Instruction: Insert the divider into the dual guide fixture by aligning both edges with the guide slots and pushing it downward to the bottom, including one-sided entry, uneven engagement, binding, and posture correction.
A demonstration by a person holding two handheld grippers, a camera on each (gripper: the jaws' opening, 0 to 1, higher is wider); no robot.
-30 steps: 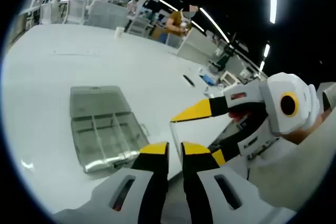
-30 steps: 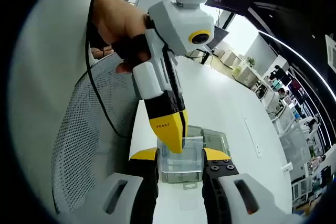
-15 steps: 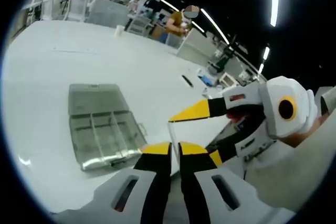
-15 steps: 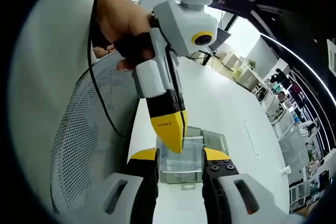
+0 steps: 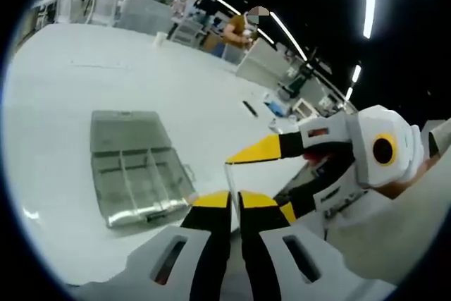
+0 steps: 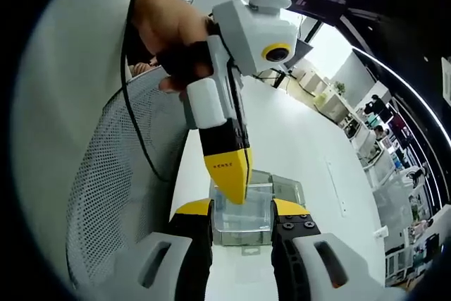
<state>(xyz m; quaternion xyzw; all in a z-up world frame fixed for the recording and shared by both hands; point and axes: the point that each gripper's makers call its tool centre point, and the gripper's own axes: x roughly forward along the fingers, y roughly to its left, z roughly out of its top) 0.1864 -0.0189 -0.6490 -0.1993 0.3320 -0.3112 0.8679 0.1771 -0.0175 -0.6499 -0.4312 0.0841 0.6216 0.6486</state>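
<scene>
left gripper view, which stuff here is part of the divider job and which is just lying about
Part of the job:
- clear divider, thin sheet held between the two grippers
- clear compartment box, lying open on the table
- left gripper, jaws nearly closed on the divider
- right gripper, at the divider's upper edge

Just lying about:
- white table
- small dark items at the far table edge
- mesh chair

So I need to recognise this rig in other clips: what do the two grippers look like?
Both grippers, left and right, have white bodies, black jaw arms and yellow tips. A black cable trails from the left one, whose yellow tip carries small dark lettering.
</scene>
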